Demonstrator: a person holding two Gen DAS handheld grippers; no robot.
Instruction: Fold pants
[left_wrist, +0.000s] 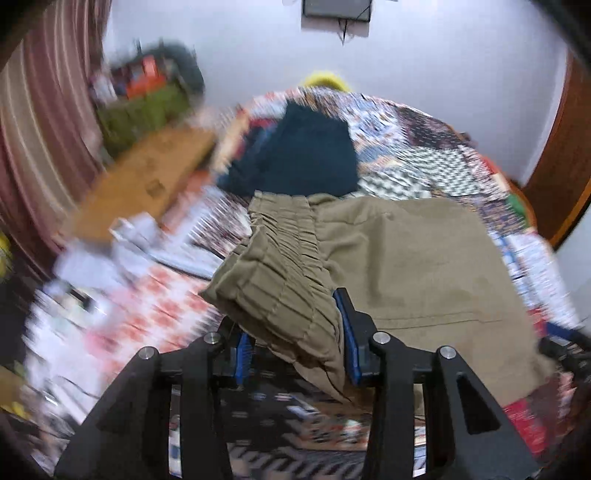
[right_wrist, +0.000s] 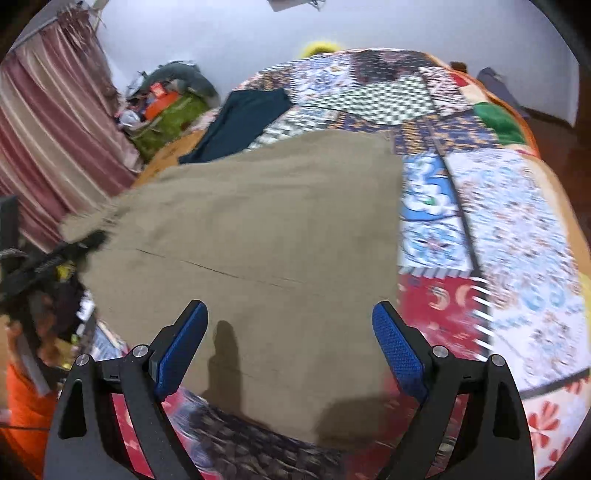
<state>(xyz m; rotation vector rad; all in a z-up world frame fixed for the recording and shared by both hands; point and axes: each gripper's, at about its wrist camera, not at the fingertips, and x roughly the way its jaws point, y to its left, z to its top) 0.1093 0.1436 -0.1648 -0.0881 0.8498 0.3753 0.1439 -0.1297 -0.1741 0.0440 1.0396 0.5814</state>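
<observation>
The khaki pants (left_wrist: 417, 258) lie on a patchwork quilt on a bed. My left gripper (left_wrist: 295, 328) is shut on the pleated elastic waistband (left_wrist: 280, 273) and holds that end lifted above the quilt. In the right wrist view the same pants (right_wrist: 251, 221) spread flat over the quilt. My right gripper (right_wrist: 291, 332) is open and empty, just above the near edge of the cloth. The left gripper (right_wrist: 48, 258) shows blurred at the left edge of that view.
A dark blue garment (left_wrist: 306, 155) lies on the quilt (right_wrist: 498, 229) beyond the pants. A brown cardboard box (left_wrist: 147, 181) and cluttered bags (right_wrist: 166, 107) stand left of the bed by a striped curtain (right_wrist: 55, 122). A white wall is behind.
</observation>
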